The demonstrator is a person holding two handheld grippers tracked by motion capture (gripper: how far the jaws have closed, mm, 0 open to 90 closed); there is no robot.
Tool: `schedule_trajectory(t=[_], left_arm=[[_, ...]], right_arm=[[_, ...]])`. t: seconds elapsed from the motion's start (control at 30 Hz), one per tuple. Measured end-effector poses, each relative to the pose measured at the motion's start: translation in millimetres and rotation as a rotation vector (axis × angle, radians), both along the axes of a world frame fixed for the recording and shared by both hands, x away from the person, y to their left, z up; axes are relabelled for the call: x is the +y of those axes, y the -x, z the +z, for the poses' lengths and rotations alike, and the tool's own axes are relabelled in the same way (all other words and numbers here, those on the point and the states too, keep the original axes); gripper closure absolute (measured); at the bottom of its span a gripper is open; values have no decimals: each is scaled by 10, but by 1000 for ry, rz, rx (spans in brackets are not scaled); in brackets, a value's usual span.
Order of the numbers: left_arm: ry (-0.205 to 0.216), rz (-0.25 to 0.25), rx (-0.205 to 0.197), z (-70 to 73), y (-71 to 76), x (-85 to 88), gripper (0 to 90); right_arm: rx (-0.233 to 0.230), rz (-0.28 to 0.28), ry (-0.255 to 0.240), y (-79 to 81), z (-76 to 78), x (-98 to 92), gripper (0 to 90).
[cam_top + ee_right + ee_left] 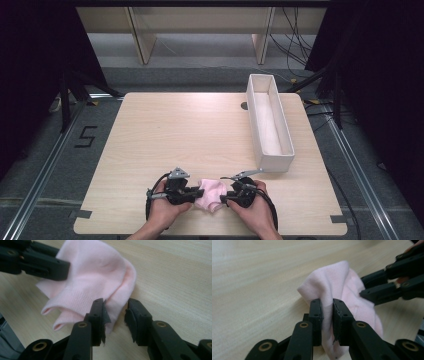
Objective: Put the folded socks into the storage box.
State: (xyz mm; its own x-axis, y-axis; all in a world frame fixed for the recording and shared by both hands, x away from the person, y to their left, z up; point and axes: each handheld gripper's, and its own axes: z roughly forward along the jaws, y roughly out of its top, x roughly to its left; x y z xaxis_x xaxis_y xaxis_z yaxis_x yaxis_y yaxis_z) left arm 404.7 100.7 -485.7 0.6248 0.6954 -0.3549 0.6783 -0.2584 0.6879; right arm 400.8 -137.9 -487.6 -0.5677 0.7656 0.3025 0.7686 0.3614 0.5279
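Pink cloth (210, 195) lies bunched at the table's (175, 130) near edge between your two grippers. Your left gripper (327, 308) pinches a fold firmly; your right gripper (115, 312) stands spread, one corner between its jaws. Seat that edge deeper before closing, then lift both evenly toward the white box (270, 120).

light wood table (165, 135), grey carpet floor (45, 165), black curtains (30, 60), pale wooden bench legs (142, 42) behind
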Motion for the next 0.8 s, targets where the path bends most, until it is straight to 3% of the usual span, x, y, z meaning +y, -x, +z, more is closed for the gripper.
schedule_trajectory(t=[0.1, 0.27, 0.4, 0.43, 0.57, 0.63, 0.67, 0.73, 0.8], left_arm=[[23, -20, -6, 91, -6, -2, 766], [70, -42, -17, 203, -32, -6, 756], [70, -47, -14, 233, -43, -21, 815], [70, -51, -6, 222, -52, -16, 814], [20, -24, 16, 118, -66, 14, 772], [-55, -1, -28, 95, -61, 34, 717], [-88, 5, -22, 88, -63, 52, 671], [-104, 20, 11, 58, -59, 66, 536], [-124, 23, 36, 27, -36, 76, 480]], right_arm=[[-6, -16, 14, 11, 5, 11, 670], [-17, -28, -5, 15, -9, 32, 672], [-8, -16, -11, 10, -13, 34, 673], [1, -34, -8, 21, -5, 40, 673], [6, -37, -3, 22, -6, 35, 673], [10, -37, -8, 22, -4, 41, 673], [11, -36, -7, 21, -2, 40, 673], [10, -40, -8, 23, -3, 45, 673], [11, -38, -6, 21, -1, 46, 673]])
